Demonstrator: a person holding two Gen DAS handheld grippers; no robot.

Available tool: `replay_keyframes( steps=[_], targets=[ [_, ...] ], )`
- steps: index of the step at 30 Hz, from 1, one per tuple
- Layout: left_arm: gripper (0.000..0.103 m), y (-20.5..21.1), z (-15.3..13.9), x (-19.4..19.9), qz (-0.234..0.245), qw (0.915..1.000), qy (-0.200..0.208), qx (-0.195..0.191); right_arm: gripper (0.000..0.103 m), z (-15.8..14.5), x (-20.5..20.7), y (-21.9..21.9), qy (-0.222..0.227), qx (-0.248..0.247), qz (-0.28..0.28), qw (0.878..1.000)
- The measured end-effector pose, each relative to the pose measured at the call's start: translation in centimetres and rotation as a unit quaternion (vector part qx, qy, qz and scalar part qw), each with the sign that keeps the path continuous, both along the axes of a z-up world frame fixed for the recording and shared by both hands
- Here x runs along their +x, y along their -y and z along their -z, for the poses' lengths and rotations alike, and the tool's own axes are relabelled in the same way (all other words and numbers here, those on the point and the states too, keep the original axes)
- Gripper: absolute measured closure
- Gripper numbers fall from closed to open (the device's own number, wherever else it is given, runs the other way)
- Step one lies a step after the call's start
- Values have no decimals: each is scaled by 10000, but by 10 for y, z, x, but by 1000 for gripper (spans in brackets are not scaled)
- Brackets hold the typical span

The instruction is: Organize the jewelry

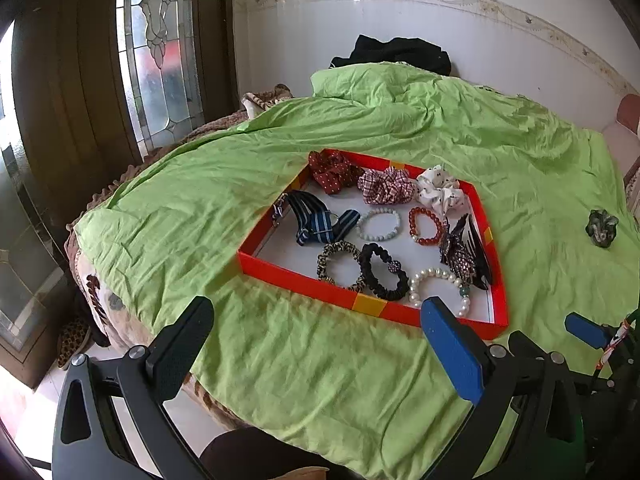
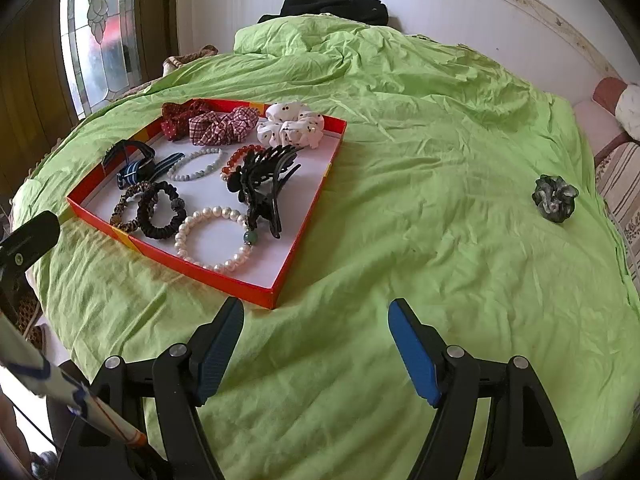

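A shallow red tray (image 1: 288, 276) (image 2: 292, 256) lies on the green bedspread and holds scrunchies, bead bracelets, a pearl bracelet (image 1: 434, 278) (image 2: 216, 238), a black claw clip (image 1: 468, 254) (image 2: 262, 184) and a striped band. A dark green scrunchie (image 1: 602, 227) (image 2: 555, 197) lies alone on the spread, far right of the tray. My left gripper (image 1: 320, 320) is open and empty, just in front of the tray's near wall. My right gripper (image 2: 316, 320) is open and empty over bare spread, right of the tray's near corner.
The green bedspread (image 2: 420, 160) covers a bed against a white tiled wall. Black clothing (image 1: 396, 54) lies at the head of the bed. A wooden door with a glass pane (image 1: 156, 48) stands to the left. A sofa (image 2: 616, 148) borders the right side.
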State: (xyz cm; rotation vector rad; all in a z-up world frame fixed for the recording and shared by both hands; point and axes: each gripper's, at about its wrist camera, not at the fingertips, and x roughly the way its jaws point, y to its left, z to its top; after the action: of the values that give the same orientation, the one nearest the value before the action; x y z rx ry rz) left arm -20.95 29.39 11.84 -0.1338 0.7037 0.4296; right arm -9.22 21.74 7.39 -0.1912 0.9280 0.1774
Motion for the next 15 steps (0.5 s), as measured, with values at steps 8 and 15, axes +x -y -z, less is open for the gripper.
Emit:
replay_keyframes(
  steps=[8, 15],
  targets=[
    [0, -1, 4, 2, 3, 10000, -71, -7, 23, 5, 1, -1, -45, -36, 13, 10000],
    [0, -3, 7, 2, -32, 9999, -103, -39, 23, 7, 1, -2, -52, -82, -7, 10000]
  ],
)
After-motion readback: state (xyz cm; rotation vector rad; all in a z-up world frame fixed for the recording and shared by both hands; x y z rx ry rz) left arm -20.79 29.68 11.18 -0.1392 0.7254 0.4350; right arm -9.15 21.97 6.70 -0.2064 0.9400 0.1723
